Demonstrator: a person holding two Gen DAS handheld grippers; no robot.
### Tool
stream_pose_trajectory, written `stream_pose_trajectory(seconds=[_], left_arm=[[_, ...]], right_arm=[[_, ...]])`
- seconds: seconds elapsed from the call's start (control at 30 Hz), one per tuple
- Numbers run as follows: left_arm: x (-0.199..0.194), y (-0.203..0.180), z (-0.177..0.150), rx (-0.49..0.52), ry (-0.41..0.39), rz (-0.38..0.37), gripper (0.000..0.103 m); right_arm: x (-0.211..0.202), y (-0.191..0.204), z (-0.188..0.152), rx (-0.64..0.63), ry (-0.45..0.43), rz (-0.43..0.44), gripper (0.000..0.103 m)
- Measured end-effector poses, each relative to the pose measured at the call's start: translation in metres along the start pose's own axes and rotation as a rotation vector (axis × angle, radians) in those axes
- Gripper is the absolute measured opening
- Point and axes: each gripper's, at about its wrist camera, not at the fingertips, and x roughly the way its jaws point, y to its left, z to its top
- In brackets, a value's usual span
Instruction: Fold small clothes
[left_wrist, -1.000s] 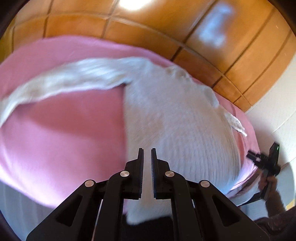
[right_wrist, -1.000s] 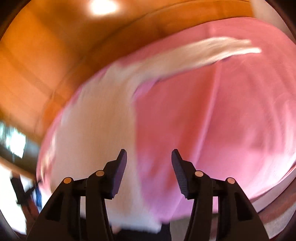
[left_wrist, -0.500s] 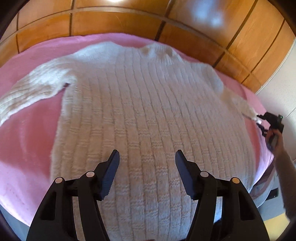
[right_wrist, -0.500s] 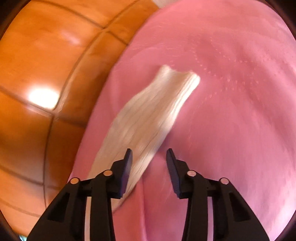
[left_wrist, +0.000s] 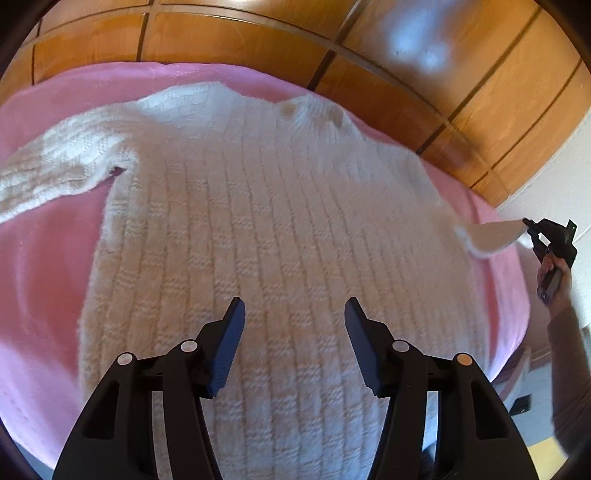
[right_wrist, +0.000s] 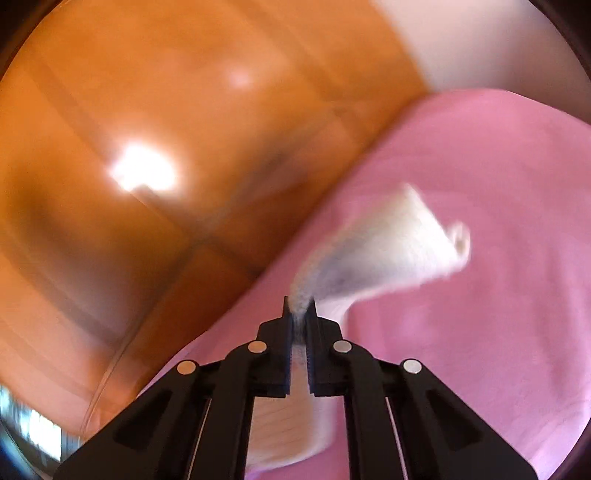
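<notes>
Your left gripper (left_wrist: 293, 312) hangs over the near part of a white knitted sweater (left_wrist: 280, 236), its fingers (left_wrist: 231, 341) released and standing apart with only the knit showing below the gap, nothing pinched between them. Those fingers have just been closing a little.

The sweater lies flat and spread out on a pink bed cover (left_wrist: 40, 280), its collar (left_wrist: 312, 110) at the far side toward a wall of glossy brown wooden panels (left_wrist: 461, 88). One sleeve (left_wrist: 55, 166) stretches out to the left and rests on the cover. The other sleeve (left_wrist: 491, 236) is lifted at the right edge of the bed.

Your right gripper (left_wrist: 528, 229) is at that right edge, held in your hand (left_wrist: 552, 273), and it grips the end of the lifted sleeve. In the right wrist view, the right gripper (right_wrist: 300, 314) has its fingers (right_wrist: 286, 332) clenched on the white knit, which is squeezed between them and trails away toward the cuff (right_wrist: 456, 240) over the pink cover (right_wrist: 480, 350). These fingers have just been closing onto the sleeve. This view is blurred, so finer detail of the fabric cannot be made out.
</notes>
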Motion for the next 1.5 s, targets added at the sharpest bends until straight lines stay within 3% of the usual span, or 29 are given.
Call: stream_pose_trajectory(seconds=[0.2, 0.3, 0.4, 0.5, 0.57, 0.7, 0.93, 0.97, 1.03, 1.1, 1.17, 1.27, 1.4, 1.5], left_arm=[[-0.005, -0.003, 0.016, -0.031, -0.037, -0.073, 0.064], [-0.01, 0.001, 0.022, -0.053, -0.069, -0.075, 0.069], [-0.012, 0.006, 0.029, -0.074, -0.089, -0.078, 0.069], [-0.012, 0.013, 0.036, -0.096, -0.097, -0.105, 0.069], [-0.01, 0.019, 0.041, -0.107, -0.092, -0.128, 0.069], [-0.006, 0.037, 0.054, -0.168, -0.095, -0.165, 0.069], [0.042, 0.067, 0.084, -0.308, -0.018, -0.171, 0.069], [0.048, 0.067, 0.087, -0.31, -0.006, -0.177, 0.065], [0.063, 0.062, 0.094, -0.291, 0.019, -0.17, 0.049], [0.077, 0.051, 0.105, -0.231, 0.04, -0.171, 0.022], [0.083, 0.038, 0.115, -0.167, 0.04, -0.154, 0.01], [0.071, 0.021, 0.138, -0.081, -0.04, -0.153, 0.007], [0.032, 0.012, 0.166, -0.026, -0.186, -0.176, 0.007], [0.034, 0.023, 0.164, 0.013, -0.18, -0.067, 0.007]], right_arm=[[0.028, 0.148, -0.079, -0.265, 0.171, 0.271, 0.005], [0.049, 0.223, -0.147, -0.397, 0.296, 0.396, 0.005], [0.069, 0.267, -0.197, -0.48, 0.389, 0.445, 0.005], [0.088, 0.293, -0.245, -0.556, 0.496, 0.476, 0.02], [0.085, 0.291, -0.26, -0.56, 0.53, 0.496, 0.035], [0.07, 0.265, -0.251, -0.502, 0.502, 0.485, 0.042], [0.025, 0.167, -0.218, -0.412, 0.438, 0.279, 0.044], [0.017, 0.154, -0.212, -0.394, 0.433, 0.251, 0.044], [0.015, 0.134, -0.203, -0.36, 0.422, 0.205, 0.044], [0.017, 0.126, -0.194, -0.348, 0.412, 0.181, 0.044], [0.023, 0.129, -0.188, -0.35, 0.407, 0.183, 0.044], [0.046, 0.148, -0.187, -0.378, 0.409, 0.191, 0.044], [0.084, 0.164, -0.193, -0.43, 0.397, 0.131, 0.044], [0.114, 0.153, -0.21, -0.439, 0.437, 0.025, 0.043]])
